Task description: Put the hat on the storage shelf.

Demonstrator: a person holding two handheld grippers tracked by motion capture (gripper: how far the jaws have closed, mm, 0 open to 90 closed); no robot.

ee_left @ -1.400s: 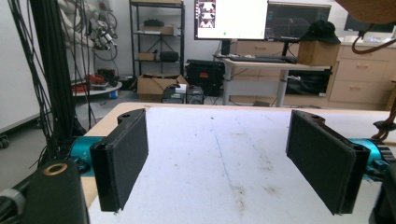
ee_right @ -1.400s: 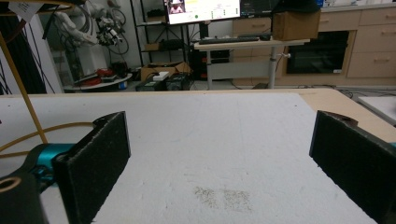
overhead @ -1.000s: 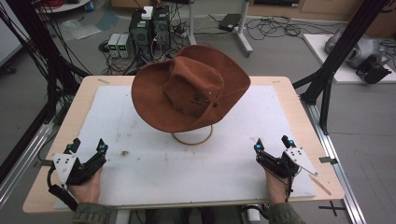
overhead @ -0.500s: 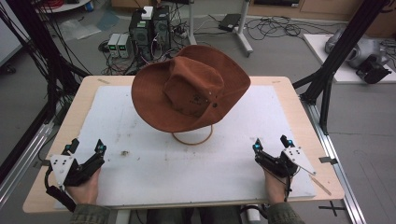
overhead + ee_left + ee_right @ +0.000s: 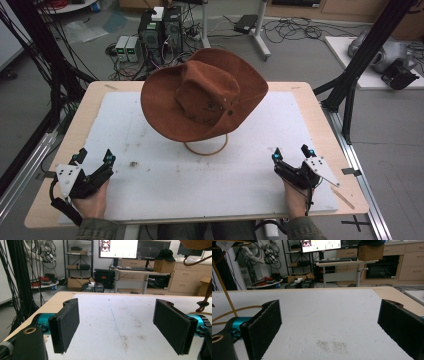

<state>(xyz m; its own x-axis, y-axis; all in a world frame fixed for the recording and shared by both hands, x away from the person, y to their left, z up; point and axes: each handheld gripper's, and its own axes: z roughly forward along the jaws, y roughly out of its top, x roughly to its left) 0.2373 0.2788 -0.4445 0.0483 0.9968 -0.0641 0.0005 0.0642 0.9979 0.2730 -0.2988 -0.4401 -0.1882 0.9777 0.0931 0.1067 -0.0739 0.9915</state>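
Two grippers rest wide and empty at the table's [image 5: 320, 107] near edge, left gripper [image 5: 93, 158] and right gripper [image 5: 291, 153]. The brown hat [image 5: 202, 97] perches on a wire stand [image 5: 206, 148] mid-table, farther back. Bare white mat [image 5: 150, 170] lies between, nothing blocking.

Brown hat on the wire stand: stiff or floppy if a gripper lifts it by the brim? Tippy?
The hat probably holds its shape: the brim curves out unsupported. It sits tilted on a thin wire stand, so a sideways push would likely slide or tip it off. It looks like suede, likely grippy rather than slippery.
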